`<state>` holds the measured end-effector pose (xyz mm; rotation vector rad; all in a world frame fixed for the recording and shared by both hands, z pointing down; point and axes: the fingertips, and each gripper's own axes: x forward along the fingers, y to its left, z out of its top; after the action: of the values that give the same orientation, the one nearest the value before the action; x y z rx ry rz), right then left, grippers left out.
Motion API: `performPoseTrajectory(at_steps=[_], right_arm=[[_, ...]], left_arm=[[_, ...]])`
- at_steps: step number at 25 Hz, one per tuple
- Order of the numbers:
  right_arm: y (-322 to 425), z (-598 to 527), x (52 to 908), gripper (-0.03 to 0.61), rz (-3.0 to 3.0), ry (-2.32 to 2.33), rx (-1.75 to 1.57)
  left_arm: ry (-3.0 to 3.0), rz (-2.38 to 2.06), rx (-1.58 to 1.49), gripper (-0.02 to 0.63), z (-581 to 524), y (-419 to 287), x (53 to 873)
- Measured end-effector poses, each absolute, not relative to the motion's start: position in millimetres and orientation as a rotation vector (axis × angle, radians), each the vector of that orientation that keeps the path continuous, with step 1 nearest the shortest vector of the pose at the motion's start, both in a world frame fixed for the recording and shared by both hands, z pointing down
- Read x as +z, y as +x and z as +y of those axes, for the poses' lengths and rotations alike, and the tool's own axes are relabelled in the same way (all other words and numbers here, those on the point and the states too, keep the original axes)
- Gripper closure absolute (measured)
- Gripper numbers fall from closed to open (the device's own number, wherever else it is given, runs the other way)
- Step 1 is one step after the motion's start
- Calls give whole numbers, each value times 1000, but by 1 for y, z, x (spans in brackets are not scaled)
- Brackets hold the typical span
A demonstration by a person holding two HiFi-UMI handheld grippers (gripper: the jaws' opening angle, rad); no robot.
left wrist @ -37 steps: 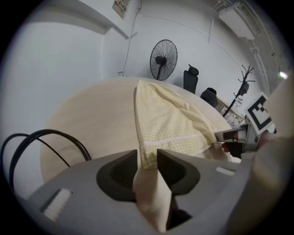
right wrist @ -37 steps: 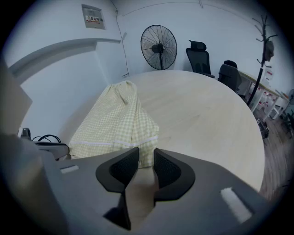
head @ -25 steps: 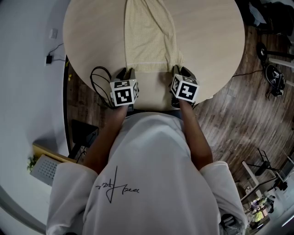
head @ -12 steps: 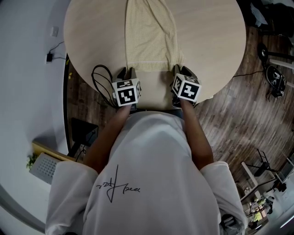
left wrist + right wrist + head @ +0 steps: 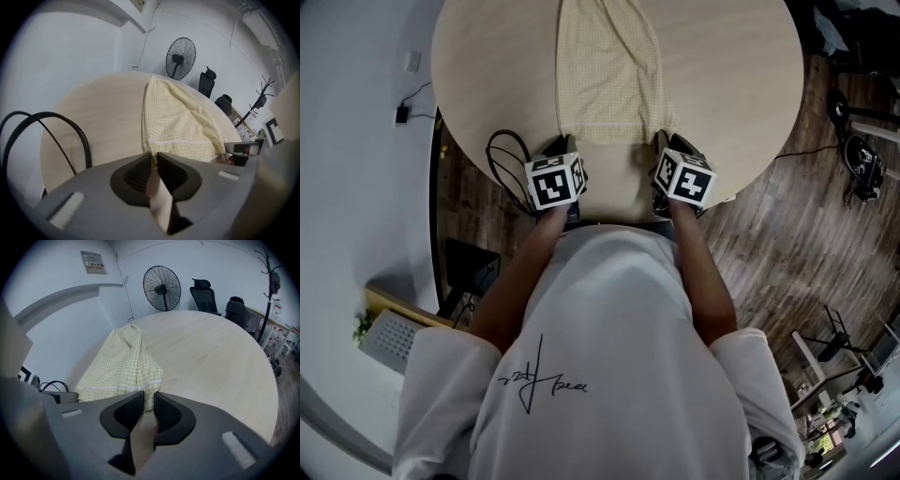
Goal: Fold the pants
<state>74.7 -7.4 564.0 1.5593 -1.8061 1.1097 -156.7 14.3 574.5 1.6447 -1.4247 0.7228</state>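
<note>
Pale yellow checked pants spread lengthwise at top centre of round bench, hem toward lower frame. Left gripper fingers, drawn in then eased slightly, pinching left hem corner; right gripper fingers closing onto right corner. Since earlier: left marker cube rolled slightly.

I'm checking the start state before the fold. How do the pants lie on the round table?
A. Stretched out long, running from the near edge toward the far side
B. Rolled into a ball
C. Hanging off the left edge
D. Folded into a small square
A: the yellow checked pants lie as one long strip on the table, from its near edge toward the far side.
</note>
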Motion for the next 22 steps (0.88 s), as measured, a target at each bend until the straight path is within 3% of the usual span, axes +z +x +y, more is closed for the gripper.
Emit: performPoseTrajectory(at_steps=[7,22], right_arm=[[79,-8,561,548,-1860,1499,1318],[83,-14,528,552,-1947,1393,1648]], left_arm=[[1619,-1375,629,523,13,-164,571],[1696,-1298,496,525,-1,-164,533]])
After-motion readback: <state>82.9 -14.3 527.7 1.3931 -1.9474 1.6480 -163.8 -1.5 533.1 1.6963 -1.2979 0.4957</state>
